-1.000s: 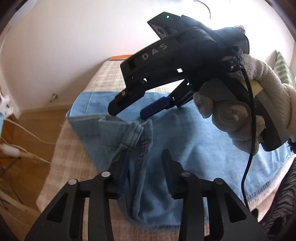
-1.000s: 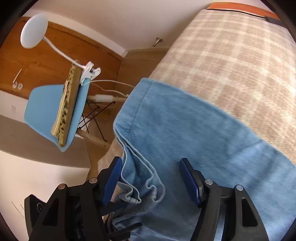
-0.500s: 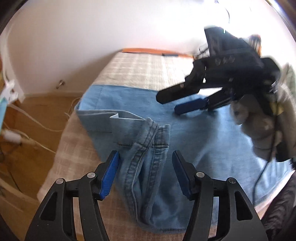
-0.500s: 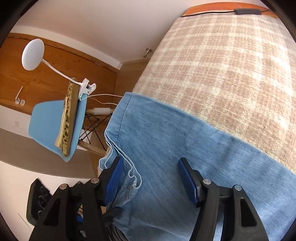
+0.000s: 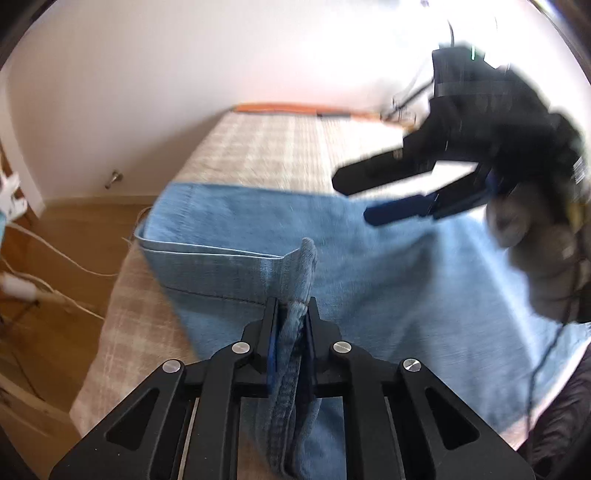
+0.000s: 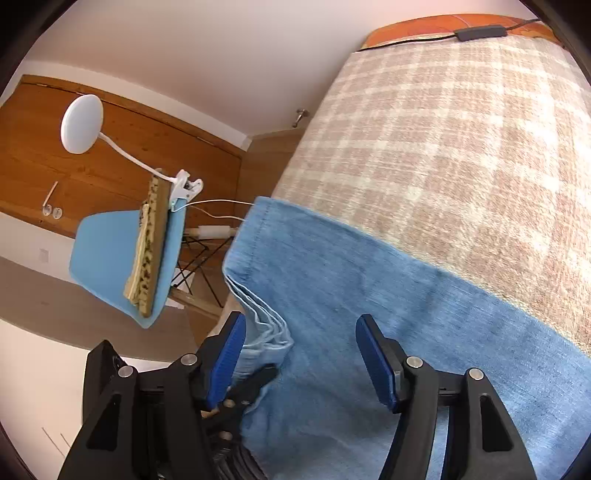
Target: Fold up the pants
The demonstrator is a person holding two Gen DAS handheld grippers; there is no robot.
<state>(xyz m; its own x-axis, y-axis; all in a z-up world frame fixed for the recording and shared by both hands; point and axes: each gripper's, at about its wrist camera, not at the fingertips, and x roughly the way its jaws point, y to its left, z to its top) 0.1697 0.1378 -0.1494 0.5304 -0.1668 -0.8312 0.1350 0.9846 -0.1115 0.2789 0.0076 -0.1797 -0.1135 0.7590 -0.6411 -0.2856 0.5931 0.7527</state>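
Observation:
Light blue denim pants (image 5: 369,288) lie folded across a beige checked blanket (image 5: 266,147) on a bed. My left gripper (image 5: 291,314) is closing, and its pads press on an upright ridge of thicker denim at the near side of the pants. Blurred at the upper right, my right gripper (image 5: 354,199) hovers open above the pants, held by a gloved hand (image 5: 535,258). In the right wrist view the right gripper (image 6: 299,339) stands open over the pants (image 6: 351,295) near their layered left edge, with nothing pinched. The left gripper (image 6: 258,380) shows just below it.
The blanket (image 6: 443,147) stretches beyond the pants to an orange edge with a black cable box (image 6: 480,33). Left of the bed stand a blue chair (image 6: 110,266) with stacked items, a clip-on white lamp (image 6: 81,123), white cables (image 5: 55,295) and wooden floor.
The left jaws, open around the bunched denim before, have shut on it. The right gripper has drifted to the right and farther from the left one.

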